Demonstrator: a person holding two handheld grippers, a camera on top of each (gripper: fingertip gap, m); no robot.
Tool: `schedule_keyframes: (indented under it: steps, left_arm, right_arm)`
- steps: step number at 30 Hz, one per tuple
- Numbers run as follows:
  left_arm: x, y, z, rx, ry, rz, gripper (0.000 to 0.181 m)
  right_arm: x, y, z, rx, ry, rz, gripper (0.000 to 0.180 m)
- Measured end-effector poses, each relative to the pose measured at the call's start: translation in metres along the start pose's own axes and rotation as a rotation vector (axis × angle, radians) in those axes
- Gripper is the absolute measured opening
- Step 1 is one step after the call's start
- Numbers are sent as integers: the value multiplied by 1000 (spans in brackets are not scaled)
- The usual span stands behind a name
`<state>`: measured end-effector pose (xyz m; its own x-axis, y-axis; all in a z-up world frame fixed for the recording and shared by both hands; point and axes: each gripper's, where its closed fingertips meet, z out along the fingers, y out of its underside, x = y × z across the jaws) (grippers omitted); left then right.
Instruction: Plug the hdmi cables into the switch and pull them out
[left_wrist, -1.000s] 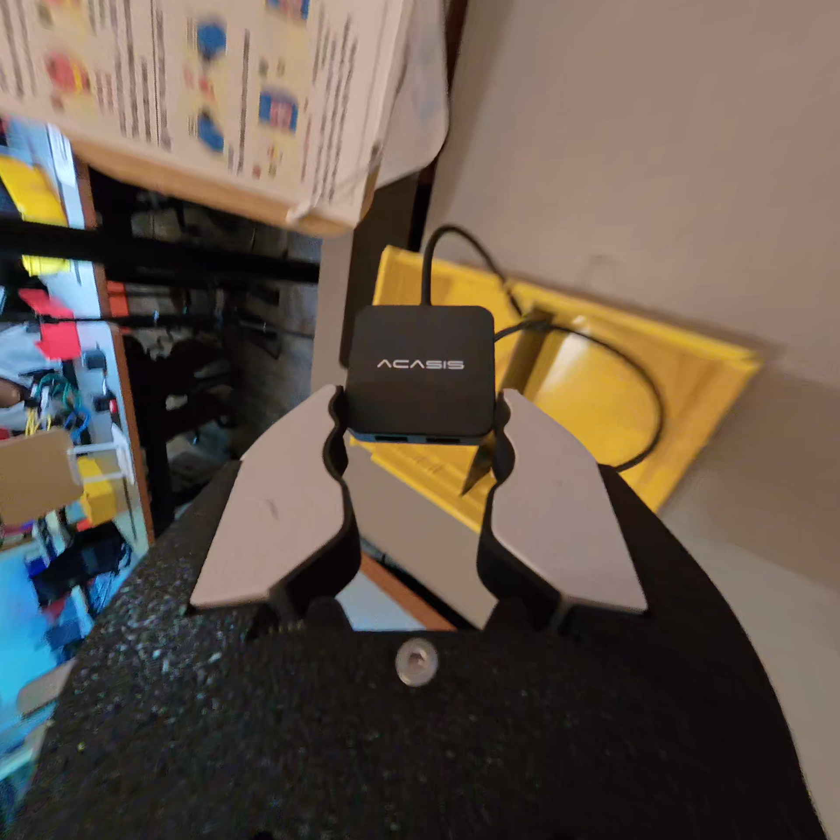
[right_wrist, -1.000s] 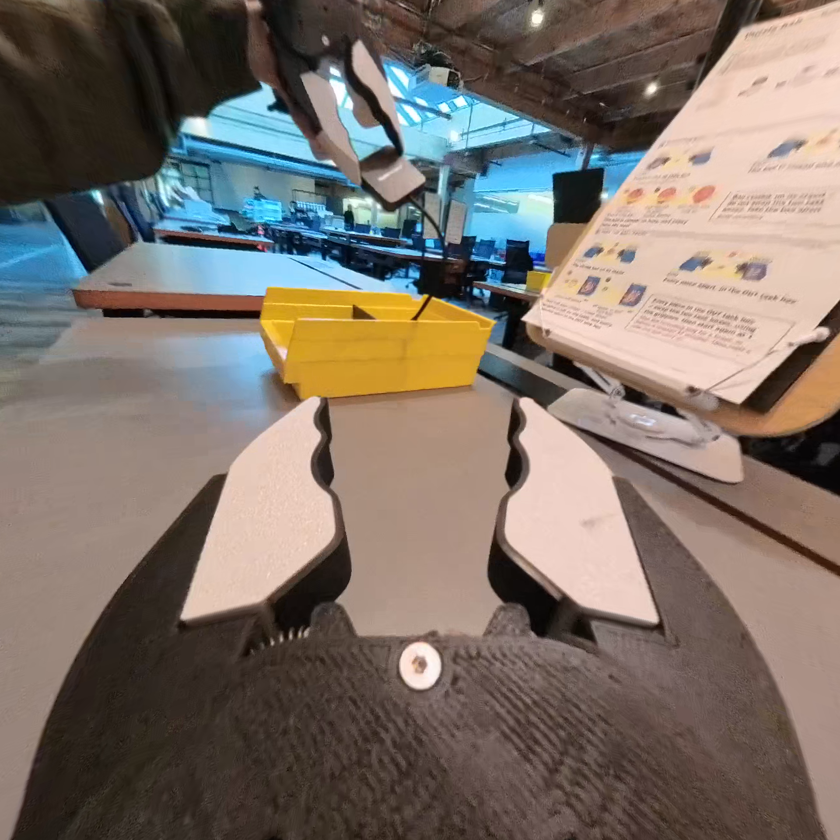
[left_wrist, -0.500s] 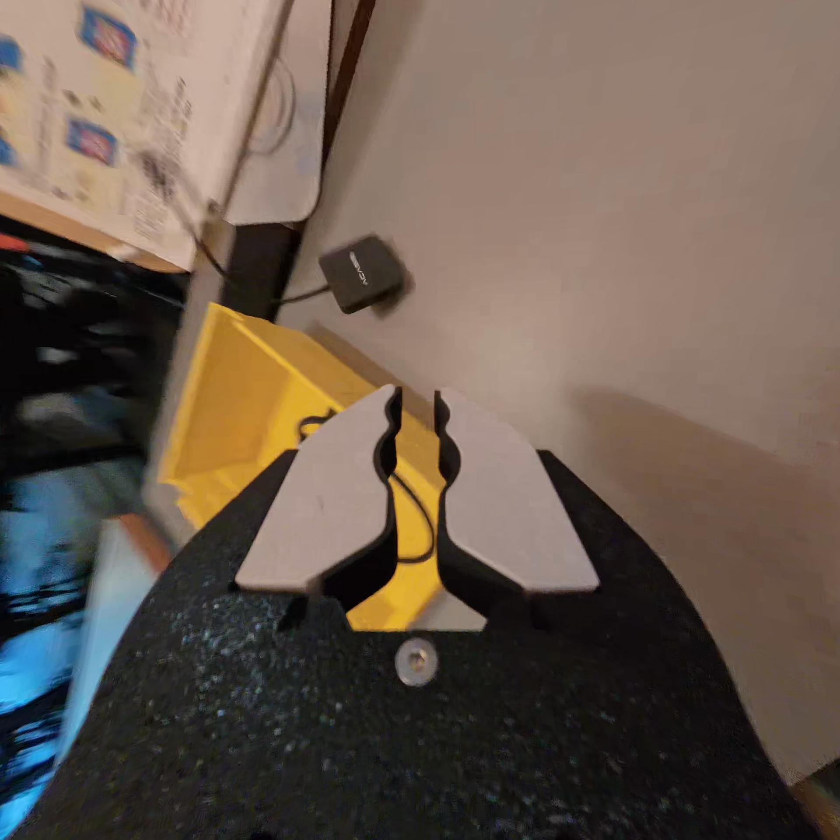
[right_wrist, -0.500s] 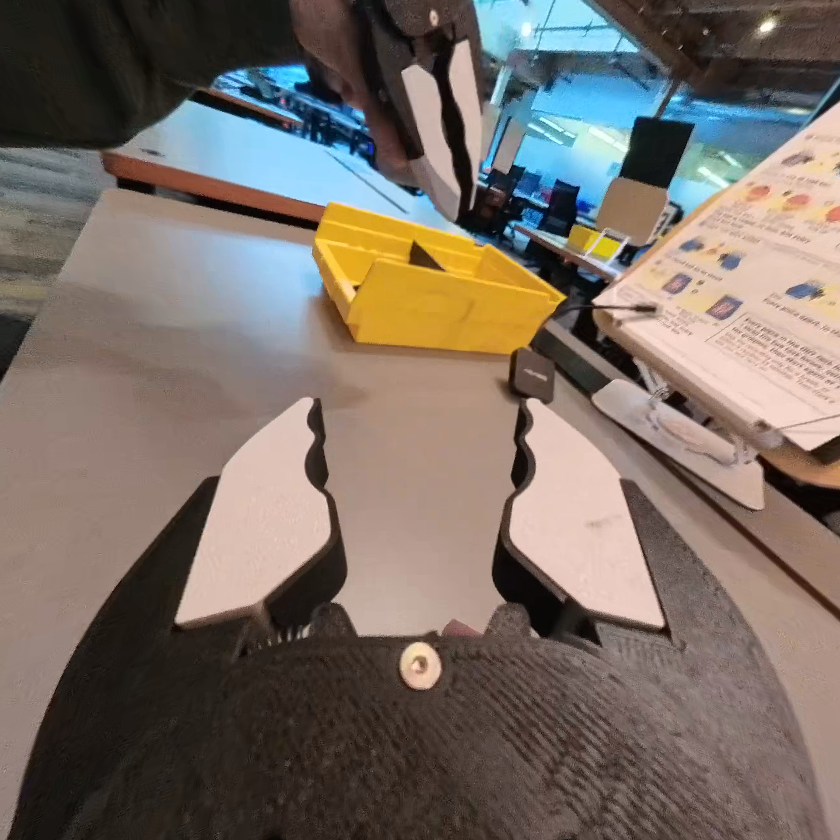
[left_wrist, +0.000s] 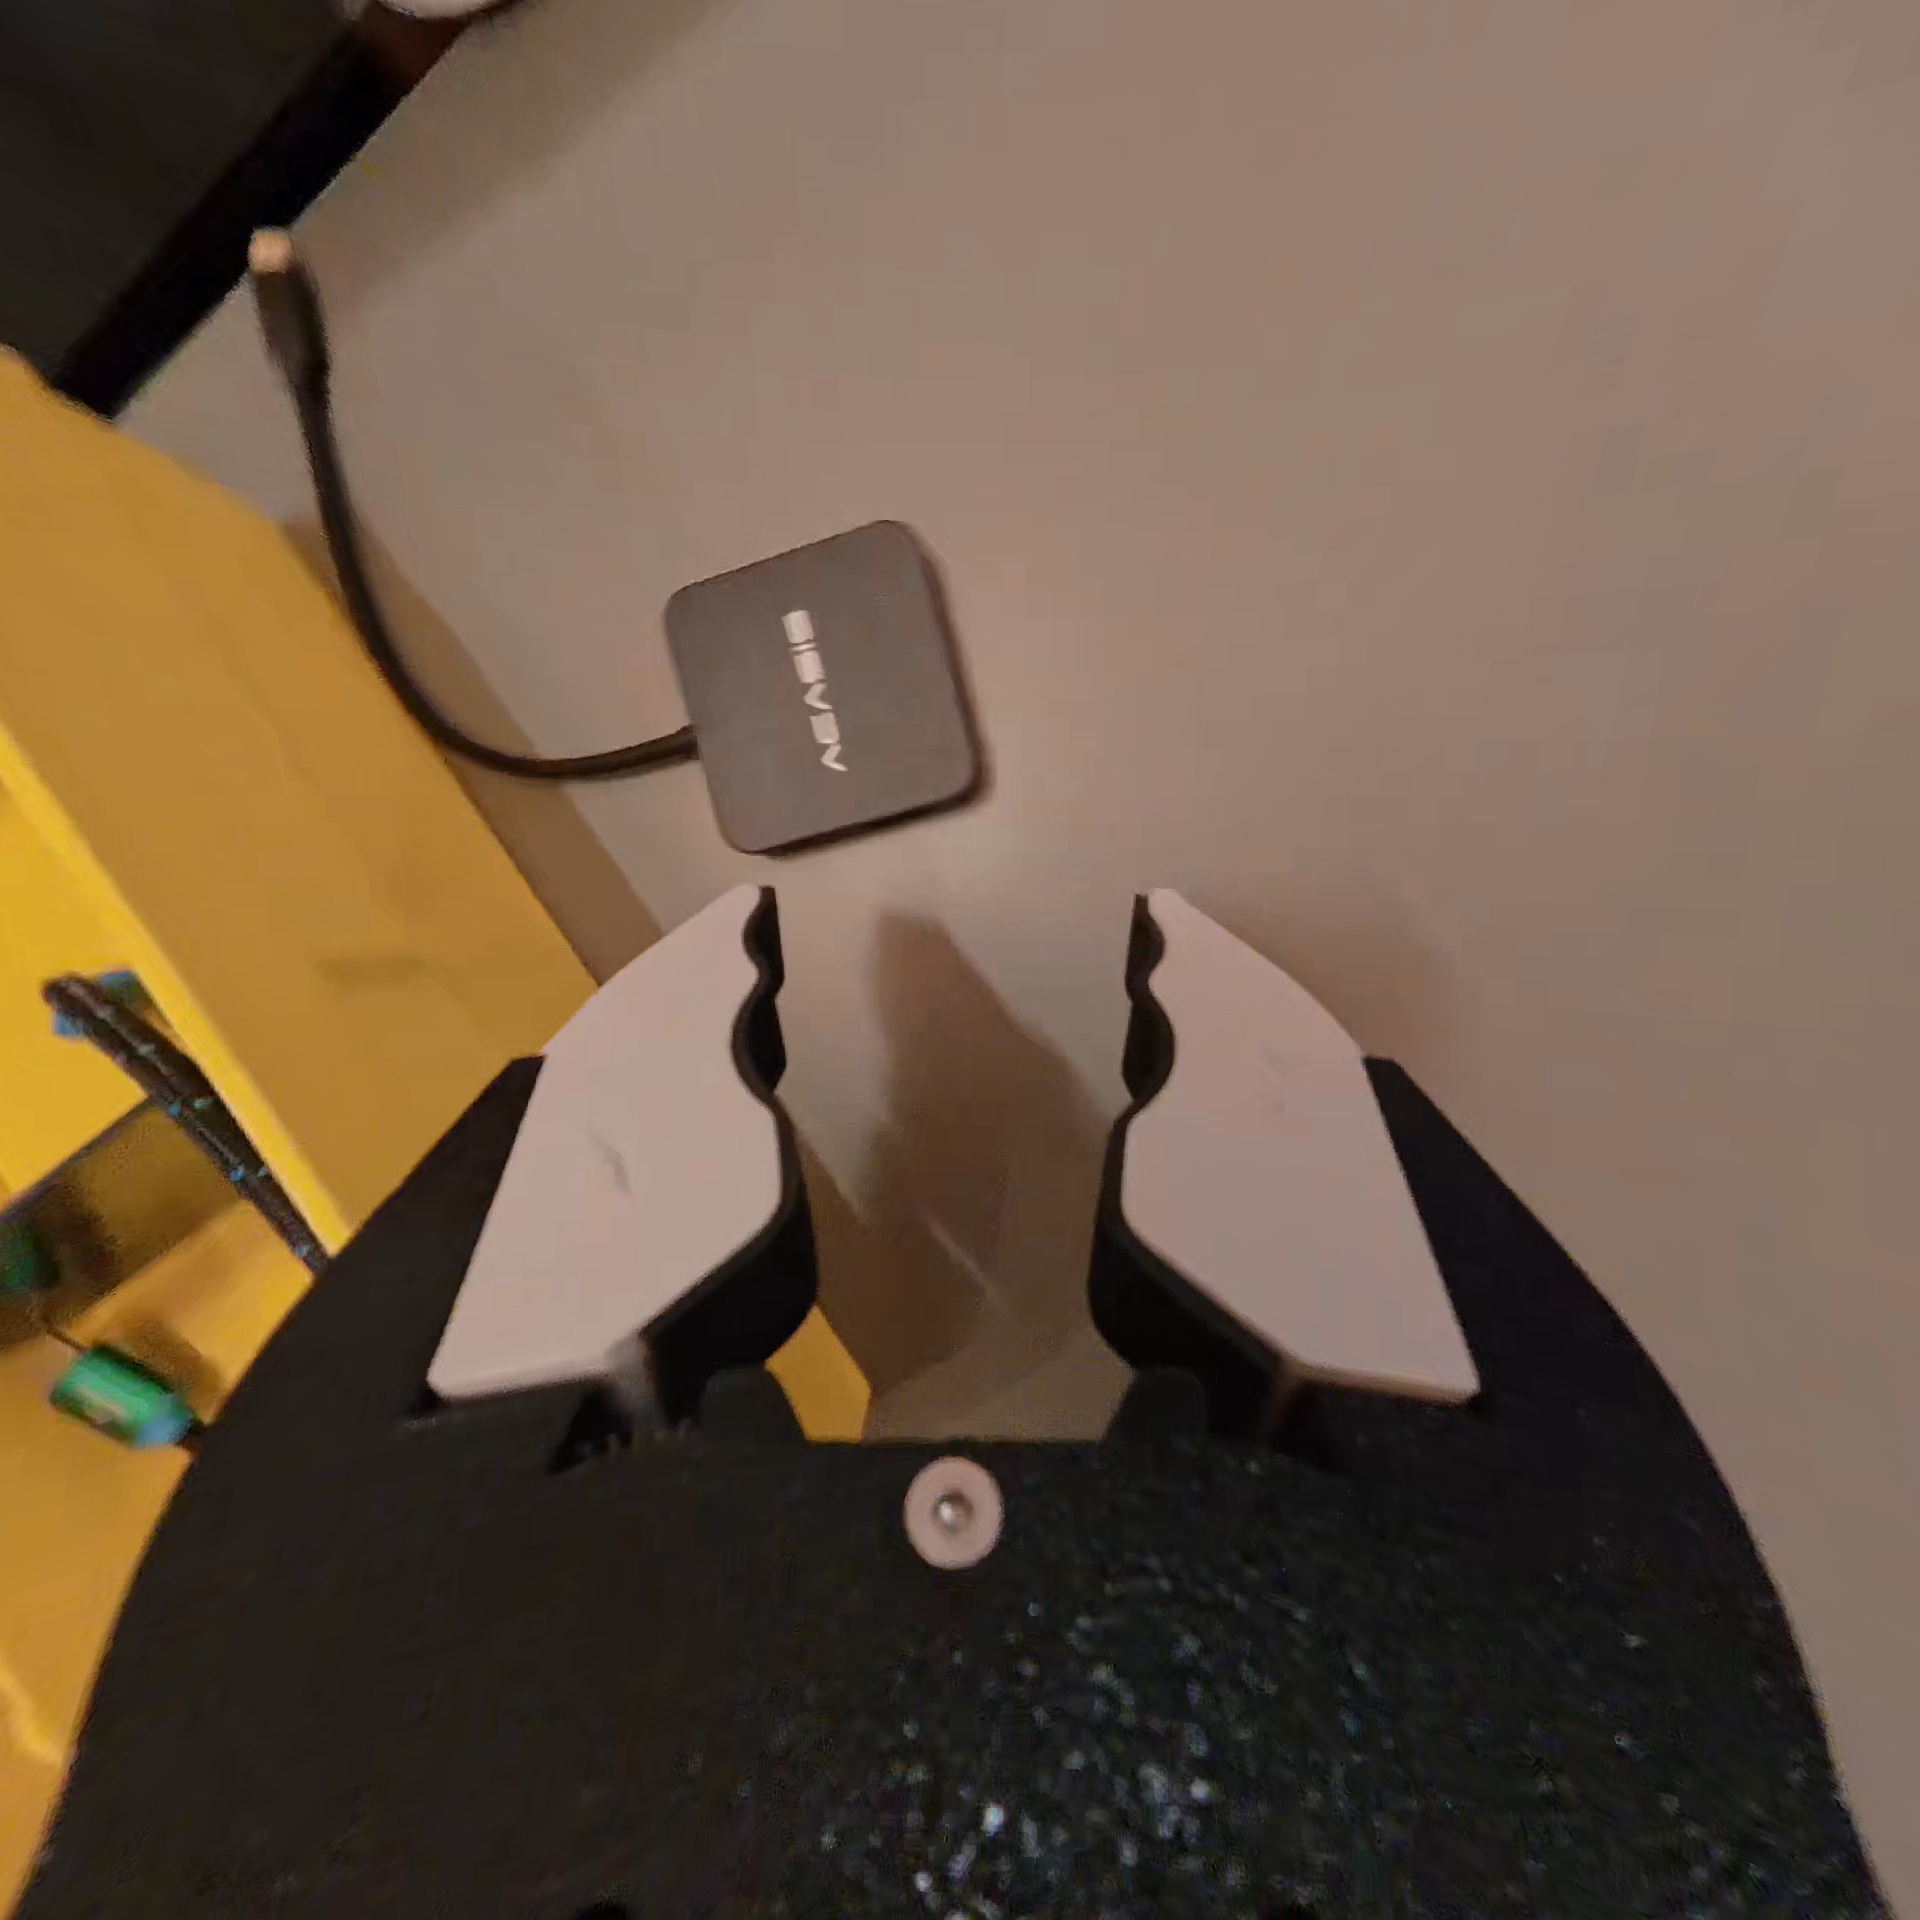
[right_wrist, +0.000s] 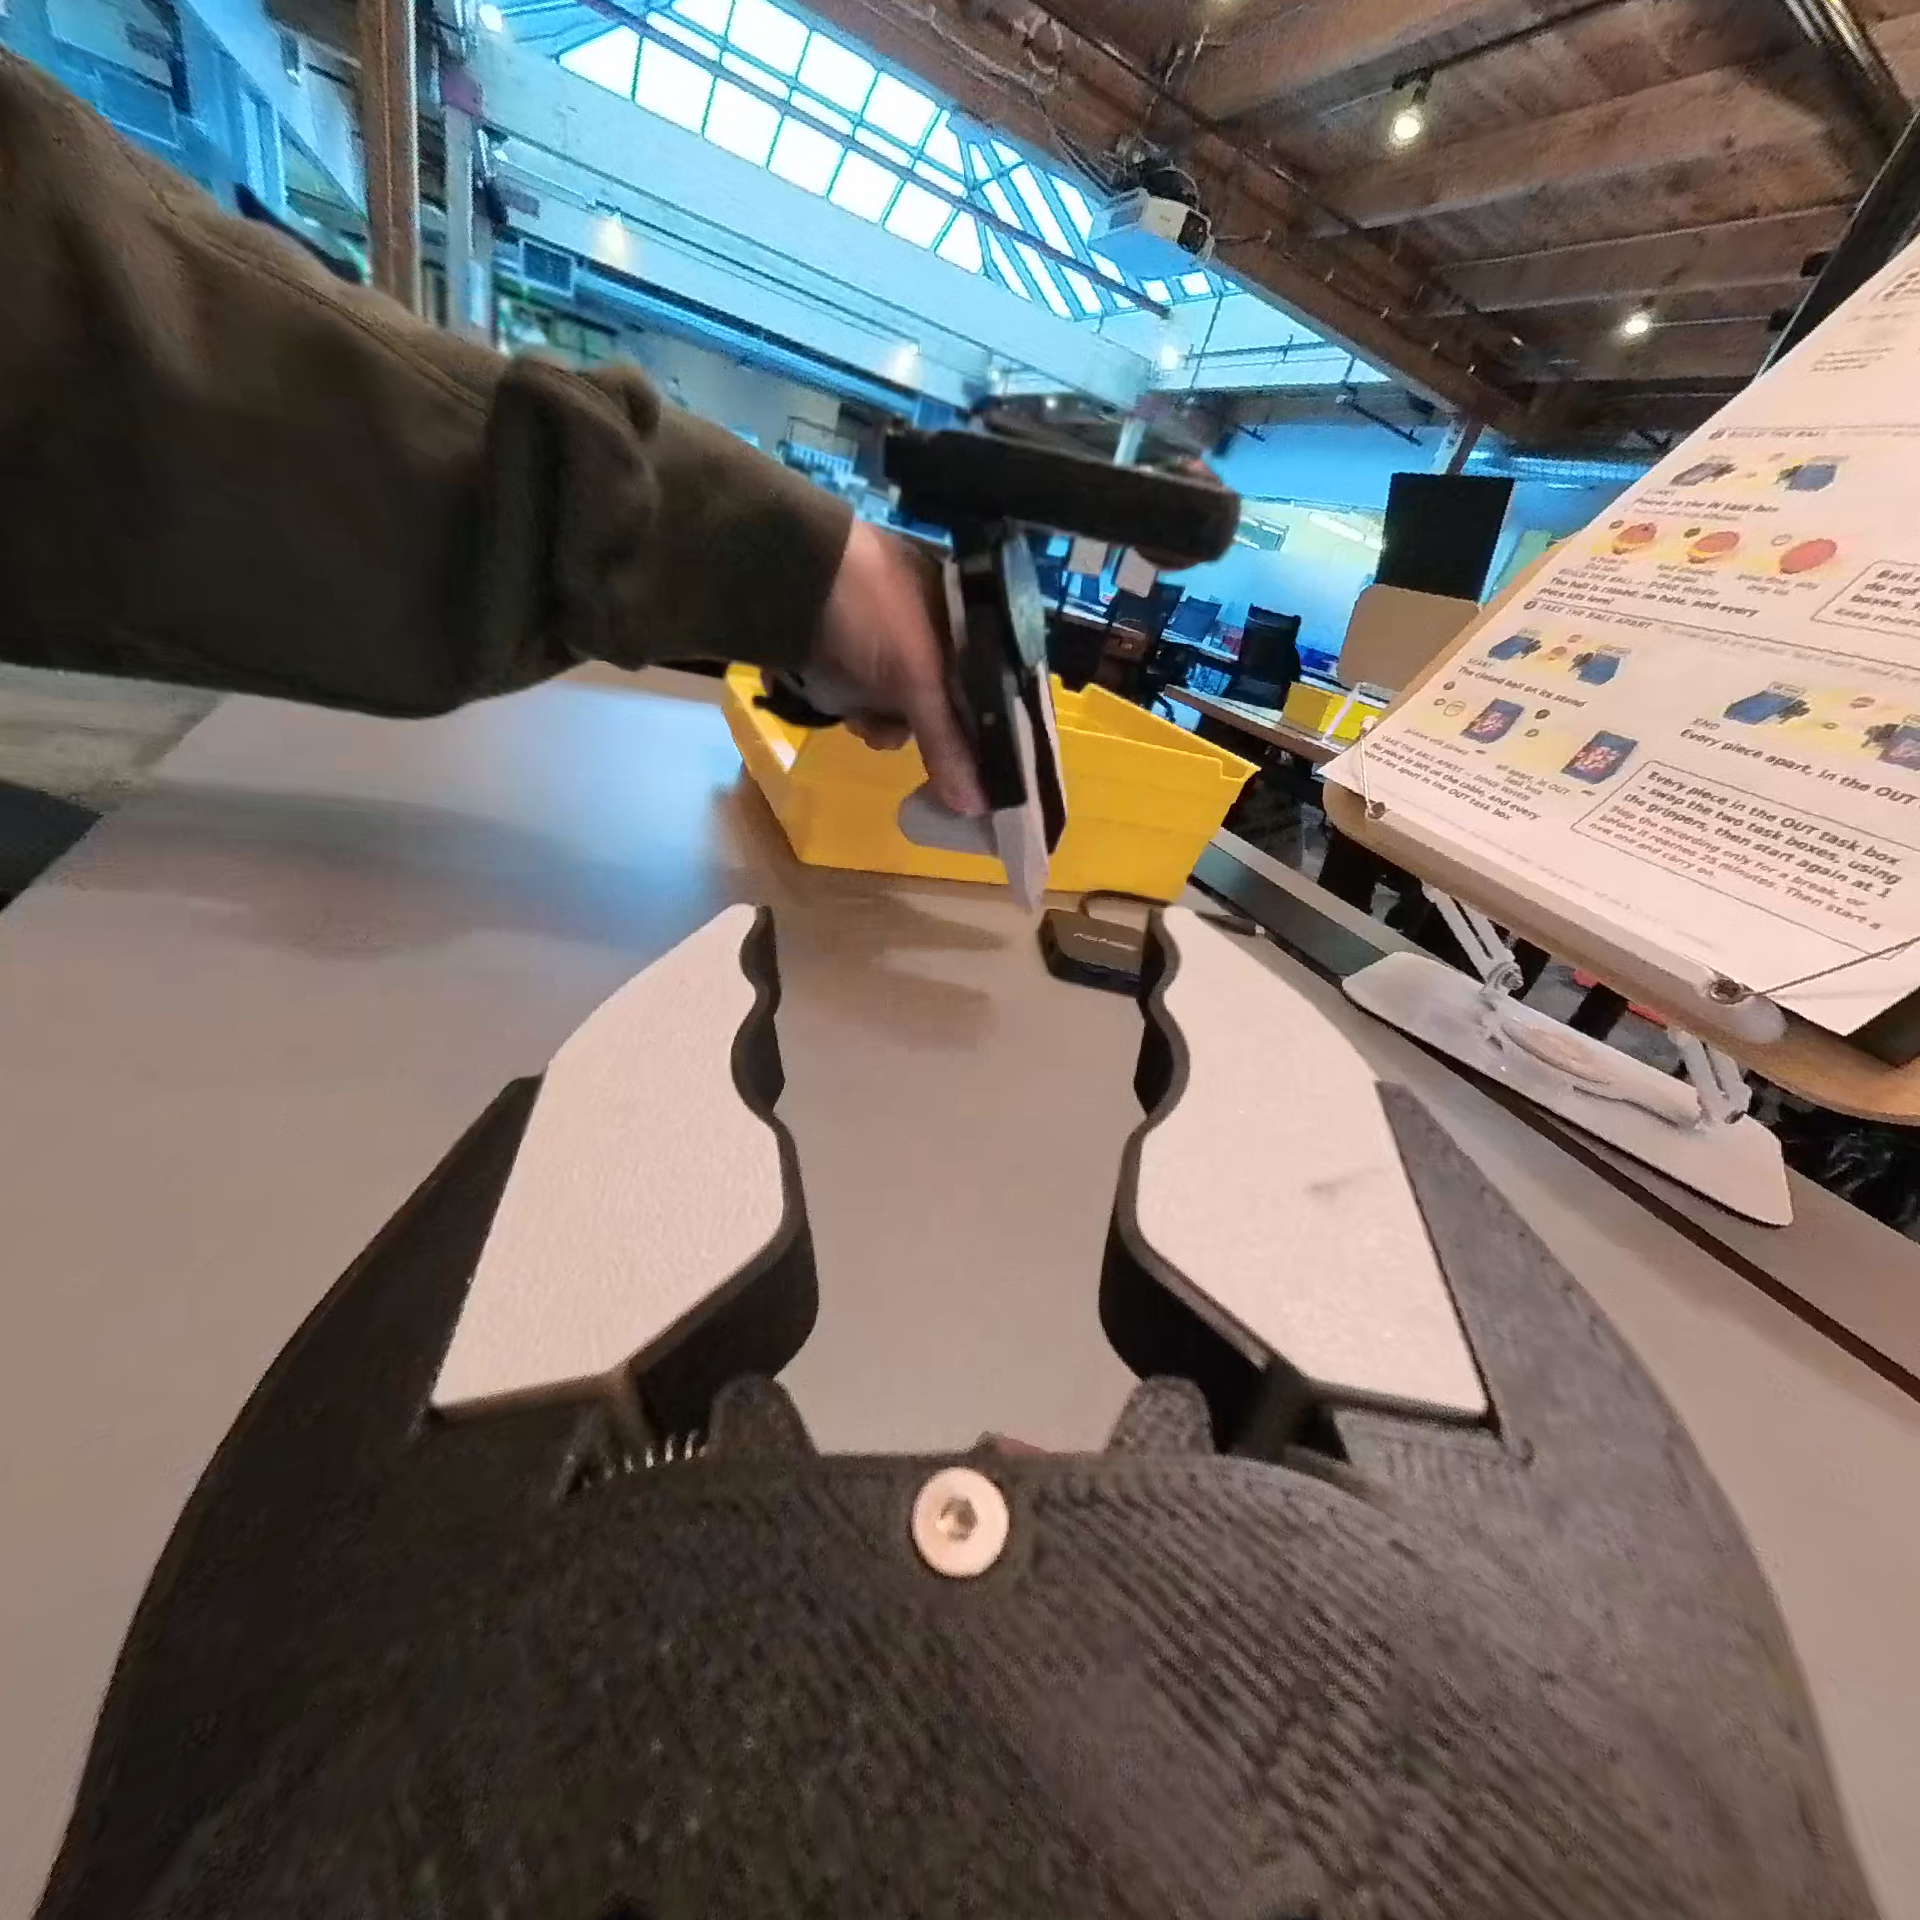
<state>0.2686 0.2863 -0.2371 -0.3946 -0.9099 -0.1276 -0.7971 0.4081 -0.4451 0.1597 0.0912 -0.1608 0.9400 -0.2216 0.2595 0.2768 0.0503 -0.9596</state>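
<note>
The black square switch (left_wrist: 821, 686) lies flat on the grey table (left_wrist: 1455, 520), its short black lead (left_wrist: 343, 540) curving off to a plug near the table's edge. My left gripper (left_wrist: 951, 904) is open and empty, its tips just short of the switch. A braided black cable (left_wrist: 177, 1122) with a green plug (left_wrist: 114, 1403) lies in the yellow bin (left_wrist: 239, 748). In the right wrist view my right gripper (right_wrist: 961, 920) is open and empty, low over the table, with the switch (right_wrist: 1096, 945) just past its right fingertip. The left gripper (right_wrist: 1029, 883) points down there.
The yellow bin (right_wrist: 1122, 810) stands on the table behind the switch. A tilted board with a printed sheet (right_wrist: 1683, 707) stands on a white base (right_wrist: 1579, 1091) at the right. A person's sleeve (right_wrist: 312, 499) reaches in from the left.
The left gripper held the switch above the bin, let it go onto the table, closed almost fully, and has now opened and come down close to it. The right gripper stayed open.
</note>
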Motion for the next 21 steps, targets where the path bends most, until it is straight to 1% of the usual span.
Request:
schedule_keyframes:
  steps: [2, 3, 5, 7, 9, 10, 13, 15, 16, 18, 21]
  left_arm:
    - [-9, -6, 11, -65, -53, -109, 65]
    - [-9, -10, 15, -79, -66, -129, 66]
    - [-8, -15, 24, -109, -80, -136, 69]
    - [-20, -14, 32, -140, -180, -106, 72]
    - [-33, -5, 39, -191, -242, -165, 78]
    - [-33, -2, 42, -202, -231, -207, 85]
    - [-24, -7, 52, -149, -98, -338, 79]
    - [-25, -8, 56, -104, -47, -401, 74]
    - [-27, -7, 55, -93, -49, -392, 68]
    - [-21, -5, 53, -86, -32, -338, 67]
    - [8, -1, 44, -74, 60, -178, 67]
  right_arm:
    - [5, -4, -3, 33, 24, 14, 66]
    - [7, -7, -7, 54, 32, 27, 65]
    - [12, -12, -13, 100, 39, 62, 61]
    - [16, -15, -19, 143, 43, 99, 58]
    - [19, -18, -24, 177, 35, 130, 55]
    - [21, -19, -26, 188, 35, 144, 55]
    - [23, -22, -29, 203, 27, 169, 55]
    - [24, -23, -30, 201, 23, 174, 55]
    - [24, -23, -30, 199, 24, 176, 55]
    - [24, -23, -31, 199, 30, 178, 54]
    - [28, -24, -32, 209, 66, 200, 52]
